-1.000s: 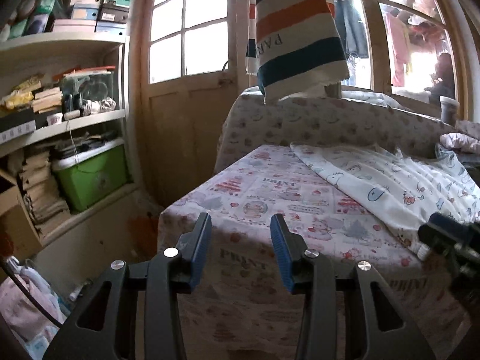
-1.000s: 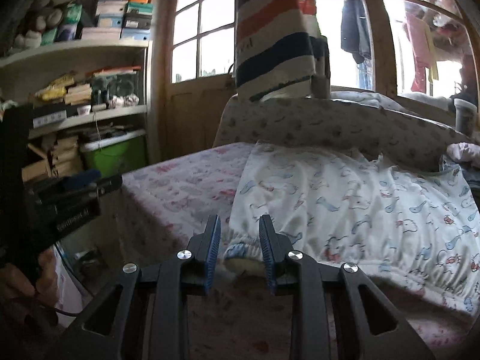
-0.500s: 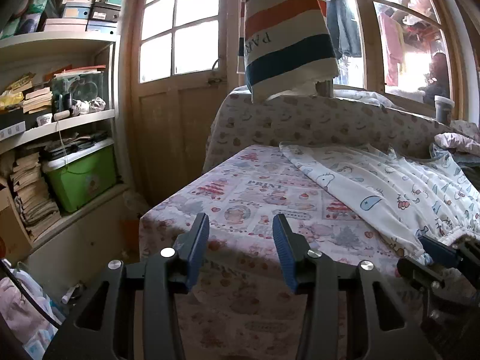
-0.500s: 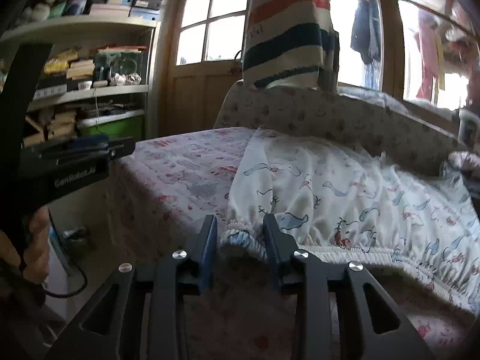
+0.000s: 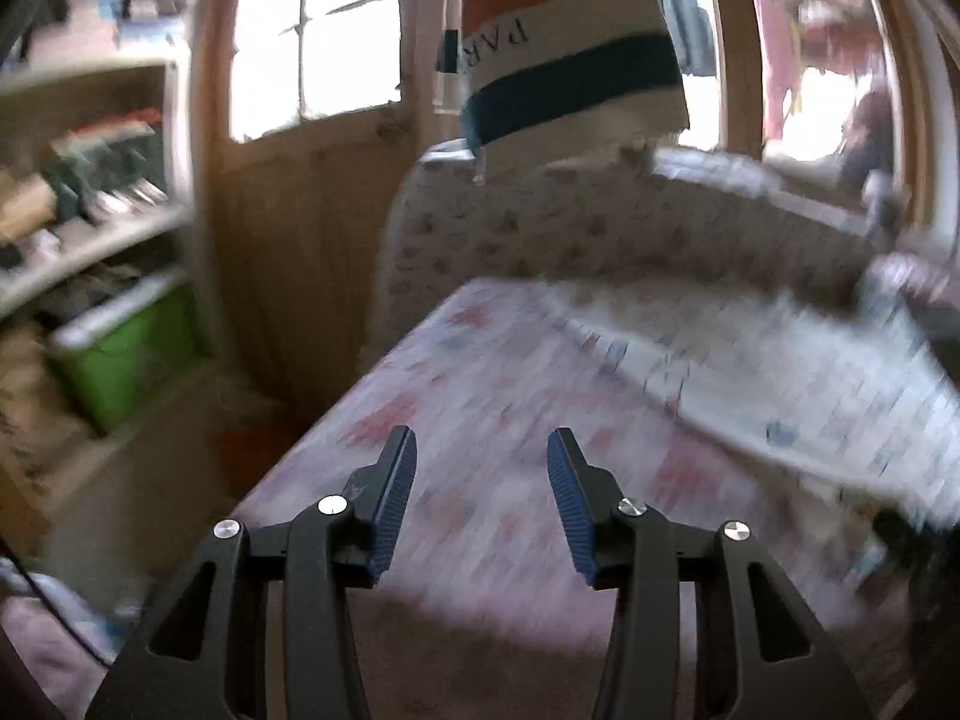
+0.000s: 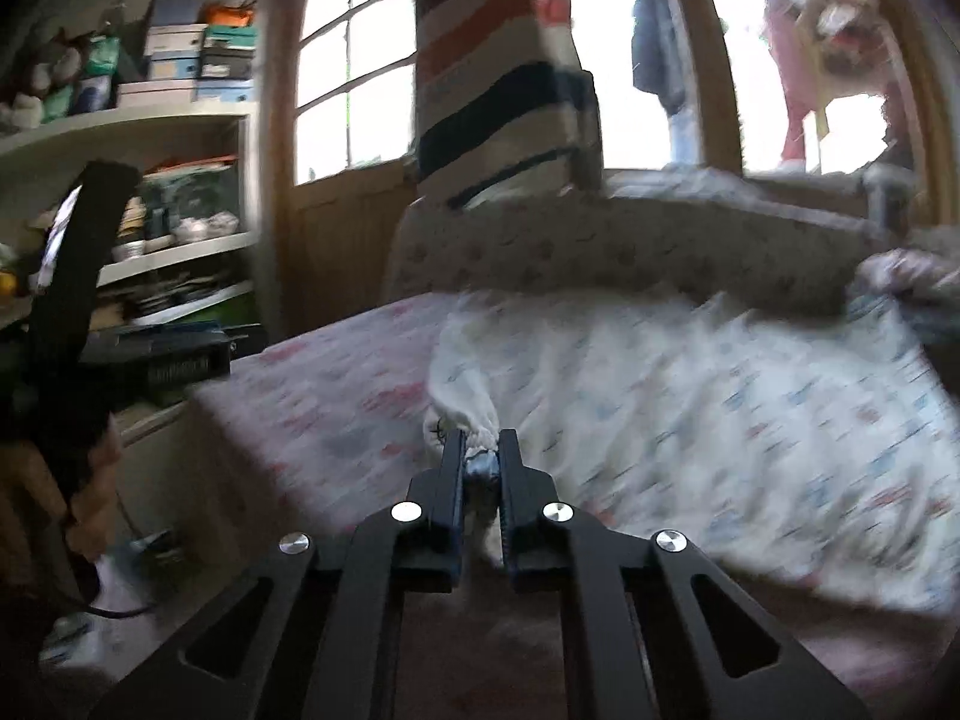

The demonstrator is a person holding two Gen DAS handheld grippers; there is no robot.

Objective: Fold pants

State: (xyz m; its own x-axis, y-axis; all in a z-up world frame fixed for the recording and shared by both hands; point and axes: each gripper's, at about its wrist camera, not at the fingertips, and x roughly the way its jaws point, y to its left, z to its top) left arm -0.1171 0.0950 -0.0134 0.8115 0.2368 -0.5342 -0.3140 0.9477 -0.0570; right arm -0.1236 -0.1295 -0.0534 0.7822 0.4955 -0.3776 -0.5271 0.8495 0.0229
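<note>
White printed pants (image 6: 690,384) lie spread on the pink patterned bed (image 6: 336,396). My right gripper (image 6: 480,456) is shut on the pants' gathered waistband corner at the near left and lifts it a little off the bed. In the left wrist view the pants (image 5: 780,378) lie to the right, blurred. My left gripper (image 5: 480,480) is open and empty over the bare bed sheet (image 5: 480,396), left of the pants. The left gripper also shows at the left of the right wrist view (image 6: 174,354).
A striped towel (image 5: 564,48) hangs above the padded headboard (image 5: 600,228). Shelves with boxes and a green bin (image 5: 126,354) stand at the left. A wooden door with windows (image 6: 342,120) is behind. More cloth (image 6: 912,282) lies at the far right.
My right gripper has closed on the waistband corner and raised it. My left gripper has moved forward over the bed; both views are blurred by motion.
</note>
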